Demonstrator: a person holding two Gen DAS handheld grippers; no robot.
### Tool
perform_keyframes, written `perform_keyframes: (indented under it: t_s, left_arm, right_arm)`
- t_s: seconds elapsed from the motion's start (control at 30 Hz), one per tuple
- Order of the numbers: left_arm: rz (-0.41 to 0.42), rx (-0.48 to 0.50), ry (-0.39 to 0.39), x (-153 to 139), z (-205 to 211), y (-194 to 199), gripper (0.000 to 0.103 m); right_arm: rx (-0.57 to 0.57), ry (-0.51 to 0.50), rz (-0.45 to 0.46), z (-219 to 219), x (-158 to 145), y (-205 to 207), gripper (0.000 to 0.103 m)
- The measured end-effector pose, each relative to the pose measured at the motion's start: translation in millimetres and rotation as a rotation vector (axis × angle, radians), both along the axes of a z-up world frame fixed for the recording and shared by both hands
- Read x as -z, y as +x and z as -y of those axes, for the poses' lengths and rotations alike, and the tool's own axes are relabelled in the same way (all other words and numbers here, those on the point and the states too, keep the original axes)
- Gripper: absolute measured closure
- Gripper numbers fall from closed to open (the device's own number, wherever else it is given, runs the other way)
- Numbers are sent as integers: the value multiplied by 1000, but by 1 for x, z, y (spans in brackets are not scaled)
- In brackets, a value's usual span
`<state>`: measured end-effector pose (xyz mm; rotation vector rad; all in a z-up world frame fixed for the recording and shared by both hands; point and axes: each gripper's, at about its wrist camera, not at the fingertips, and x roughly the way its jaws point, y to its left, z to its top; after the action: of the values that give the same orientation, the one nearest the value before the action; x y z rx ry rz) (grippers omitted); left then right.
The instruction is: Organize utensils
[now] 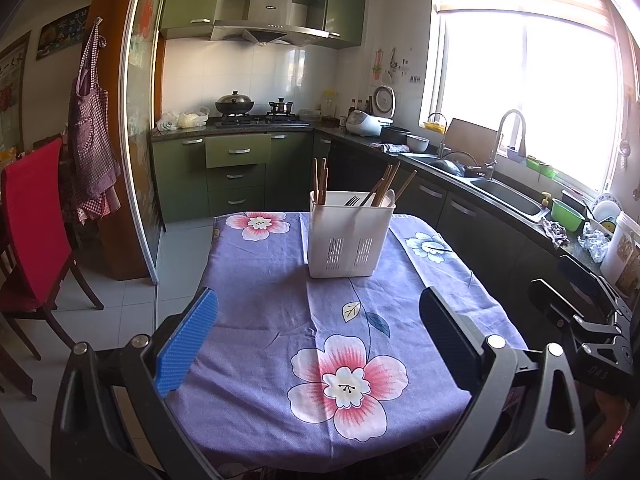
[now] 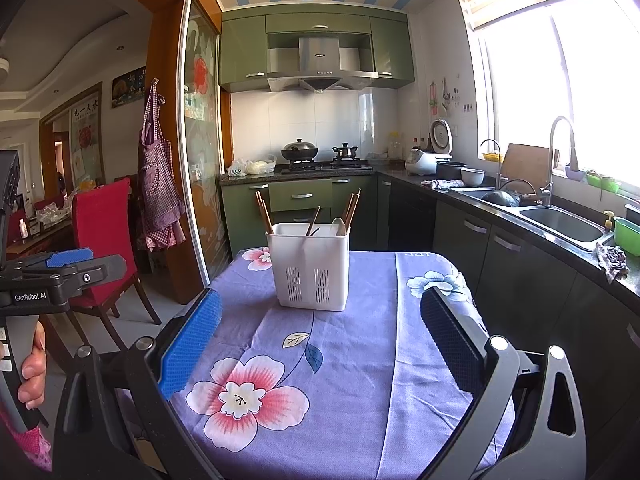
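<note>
Squarely on the far half of the counter [image 1: 256, 320] stands the caddy [image 1: 347, 236], a white plastic box with straight walls, rounded corners and two panels of narrow slots low on its near face. Brown wooden chopsticks [image 1: 320, 180] rise from its left compartment, nearly upright; more lean to the right out of the right compartment, beside a dark metal fork [image 1: 352, 201] and a pale rounded spoon [image 1: 389, 199]. A lilac woven cloth [image 1: 280, 280] printed with big pink and white flowers covers the counter, creased down the middle.

Both tools hover near the front edge, well apart from the caddy. Left tool [image 1: 318, 340]: jaws spread wide, gripping nothing, one pad ribbed blue rubber, the other dark and finely dimpled, on matte black arms with round silver pins. Right tool [image 2: 320, 340]: likewise spread wide and bare, same blue and dark pads. From the right wrist view, the left tool's black frame shows at the far left, held in a hand [image 2: 32, 368]
</note>
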<state>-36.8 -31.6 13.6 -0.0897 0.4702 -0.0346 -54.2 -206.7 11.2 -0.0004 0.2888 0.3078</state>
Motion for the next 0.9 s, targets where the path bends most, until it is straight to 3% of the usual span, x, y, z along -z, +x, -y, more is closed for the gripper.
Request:
perform_keyframes:
  t_s: [0.9]
  left_arm:
    - [-36, -2, 13, 1, -1, 6, 7]
  right_arm:
    - [1, -10, -14, -1, 5, 5, 5]
